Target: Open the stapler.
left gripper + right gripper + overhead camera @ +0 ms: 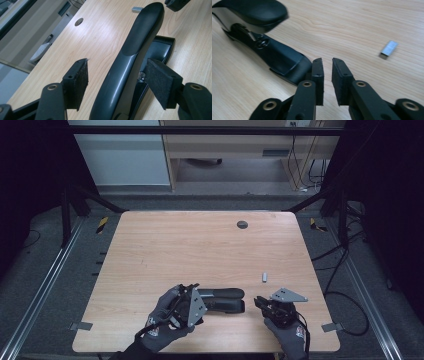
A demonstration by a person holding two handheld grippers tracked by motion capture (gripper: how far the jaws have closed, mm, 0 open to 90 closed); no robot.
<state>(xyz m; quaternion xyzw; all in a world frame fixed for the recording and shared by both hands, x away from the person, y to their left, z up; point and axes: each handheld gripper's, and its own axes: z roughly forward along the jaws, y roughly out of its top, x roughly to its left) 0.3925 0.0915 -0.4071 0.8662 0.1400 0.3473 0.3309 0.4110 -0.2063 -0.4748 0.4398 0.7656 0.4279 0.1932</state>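
Black stapler [224, 299]: lies near the wooden table's [165, 250] front edge, top arm raised for loading.
Left gripper [120, 80]: jaws straddle the stapler loosely, steadying it.
Right gripper [327, 75]: slightly parted, empty, beside the stapler's end.
Staple strip [389, 49]: waits nearby.

high view is dim and soft, its edges black. gripper views are brighter; glare streaks the stapler [130, 72], and its near end blurs in the right gripper view.

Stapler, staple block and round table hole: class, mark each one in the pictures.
stapler [140, 32], left gripper view, on its black top arm.
staple block [389, 49], right gripper view, on its silvery top face.
table hole [242, 224], high view, at its middle.
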